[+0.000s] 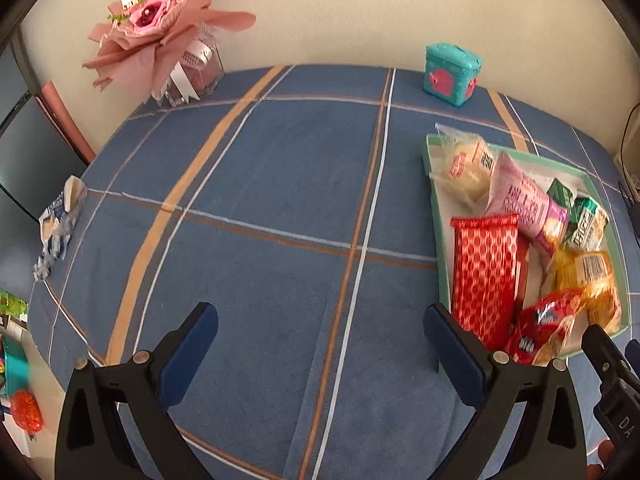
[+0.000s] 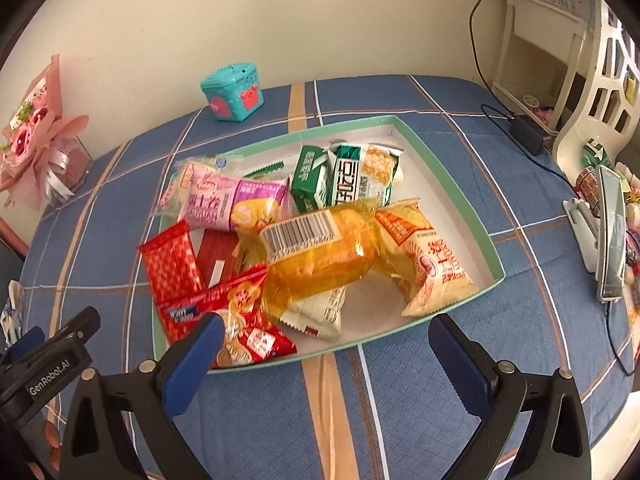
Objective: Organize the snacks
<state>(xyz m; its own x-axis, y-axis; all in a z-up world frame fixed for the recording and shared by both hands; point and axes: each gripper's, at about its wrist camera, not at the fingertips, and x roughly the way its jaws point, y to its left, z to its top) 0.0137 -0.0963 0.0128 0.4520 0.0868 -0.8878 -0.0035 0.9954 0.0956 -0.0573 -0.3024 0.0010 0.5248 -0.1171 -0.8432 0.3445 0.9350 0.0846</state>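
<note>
on the blue plaid tablecloth [image 1: 260,208], a green-rimmed tray [image 2: 452,184] holds the snacks [image 2: 320,248] in a loose pile: a red patterned packet [image 2: 170,260], a pink packet [image 2: 224,202], green cartons [image 2: 310,178] and an orange-wrapped item [image 2: 324,256] lying across the others. left gripper [image 1: 320,344] hangs over bare cloth just left of the tray, jaws spread wide, nothing between them. right gripper [image 2: 324,356] sits at the tray's near rim, jaws likewise released and empty. a teal box [image 1: 452,76] and a pink bouquet [image 1: 160,28] stand by the wall.

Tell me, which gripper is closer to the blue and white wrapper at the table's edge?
Left. The left gripper hangs over the table's middle, the crumpled blue and white wrapper off to its left. The right gripper sits farther, by the tray.
</note>
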